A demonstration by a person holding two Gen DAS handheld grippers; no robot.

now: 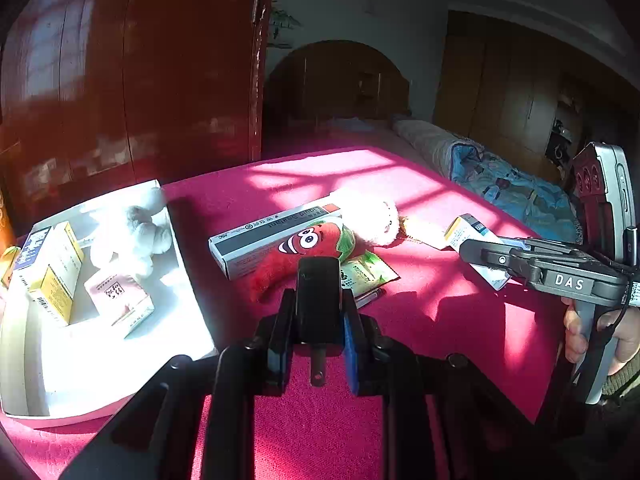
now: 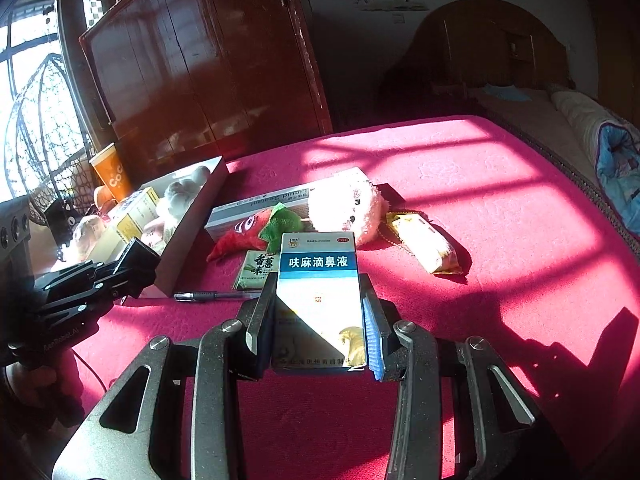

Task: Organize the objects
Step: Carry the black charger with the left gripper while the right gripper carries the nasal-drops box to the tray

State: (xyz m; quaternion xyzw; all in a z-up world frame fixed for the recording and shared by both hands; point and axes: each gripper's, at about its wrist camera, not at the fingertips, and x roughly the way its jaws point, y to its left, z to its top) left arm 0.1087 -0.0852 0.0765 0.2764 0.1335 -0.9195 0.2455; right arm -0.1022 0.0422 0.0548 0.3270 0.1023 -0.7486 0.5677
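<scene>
Over the pink bench (image 1: 400, 300), in your left wrist view, your left gripper (image 1: 318, 332) has its fingers clamped on a black charger (image 1: 318, 300), prongs toward the camera, just right of the white tray (image 1: 100, 360). In your right wrist view, your right gripper (image 2: 320, 332) pinches a blue-and-white medicine box (image 2: 318, 300), lifted above the bench, near the red plush (image 2: 244, 236).

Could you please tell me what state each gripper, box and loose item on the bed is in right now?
left gripper: shut on black plug adapter, prongs toward camera.
right gripper: shut on blue-and-white medicine box.
white tray: open, holding small boxes and a white plush.
red plush: lying across the long grey box.
pen: lying flat on the red cover.
</scene>
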